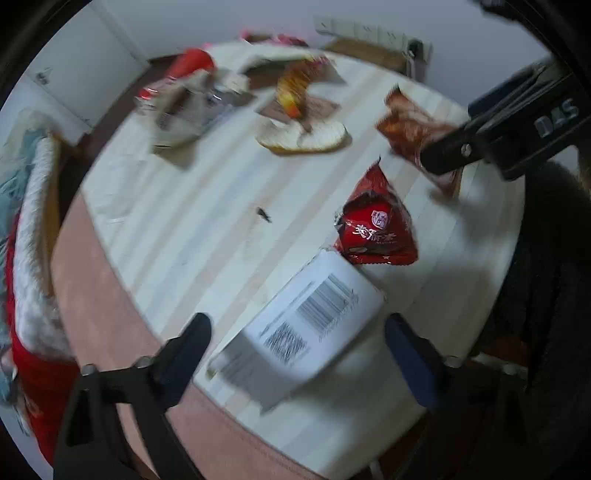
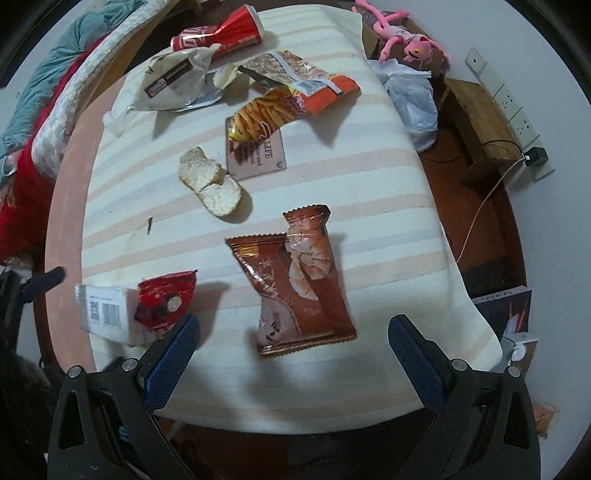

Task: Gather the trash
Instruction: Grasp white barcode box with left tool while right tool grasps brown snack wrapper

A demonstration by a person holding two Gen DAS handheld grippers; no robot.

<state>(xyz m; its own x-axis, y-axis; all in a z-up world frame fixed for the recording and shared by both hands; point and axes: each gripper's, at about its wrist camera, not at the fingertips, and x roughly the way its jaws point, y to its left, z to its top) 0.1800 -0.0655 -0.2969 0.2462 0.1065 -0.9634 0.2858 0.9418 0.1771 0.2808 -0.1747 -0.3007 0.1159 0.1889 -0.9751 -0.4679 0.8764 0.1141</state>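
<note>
Left gripper (image 1: 297, 339): jaws spread wide, nothing held; the white box (image 1: 295, 332) with the barcode label lies between the fingers at the near edge of the table (image 1: 184, 229).
Right gripper (image 2: 293, 354): jaws also wide apart and empty; the brown snack bag (image 2: 295, 280) lies flat just ahead of the fingertips, roughly centred between them.
Other trash: a red wrapper (image 2: 166, 301) leans against the white box; farther back lie a rice cracker (image 2: 210, 184), an orange chip bag (image 2: 280, 103), a white torn bag (image 2: 173, 85) and a red cup (image 2: 221, 33) on its side.
Risk, box: it sits at the table edge and partly over it, so a push from one finger before the other closes could, I judge, tip it off onto the floor.
Risk, red wrapper: it touches the box; lifting the box may drag or flick the wrapper away.
Risk, brown bag: flat, slick film on a soft striped cloth (image 2: 369, 192); the fingers could slide over it or pinch the cloth along with it and pull the whole cloth.
Risk, view: the left wrist picture is smeared by motion, so the box's exact position between the fingers is uncertain.
Risk, crowding: the right gripper shows in the left wrist view just beside the brown bag; both tools working close together could bump.
</note>
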